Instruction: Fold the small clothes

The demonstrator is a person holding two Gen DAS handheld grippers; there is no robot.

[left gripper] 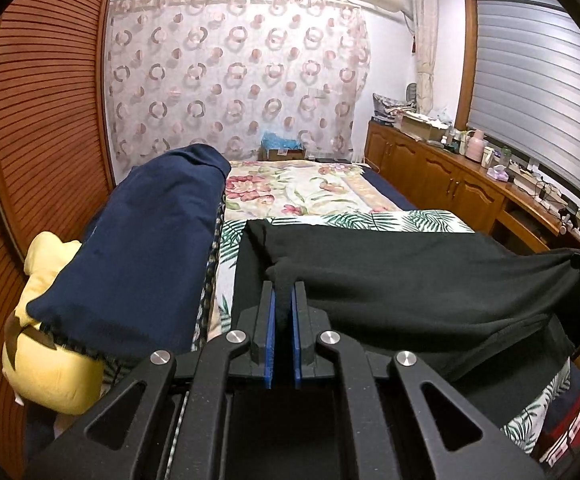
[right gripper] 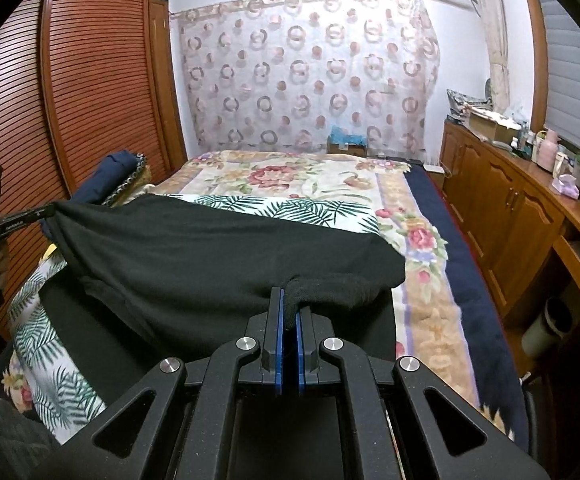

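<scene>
Black knit garment (left gripper: pixel 409 280): soft, light, limp, sagging between grips over the bed (right gripper: pixel 290 176). Left claw (left gripper: pixel 284 292) and right claw (right gripper: pixel 288 308) each clamped narrow on an edge bunch, at 9 and 3 o'clock; corners suit gripping.

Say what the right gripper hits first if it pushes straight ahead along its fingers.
Probably the black garment itself: the right gripper is shut on its edge and the cloth drapes straight ahead. Beyond that, the floral blanket on the bed; depth is unclear.
</scene>
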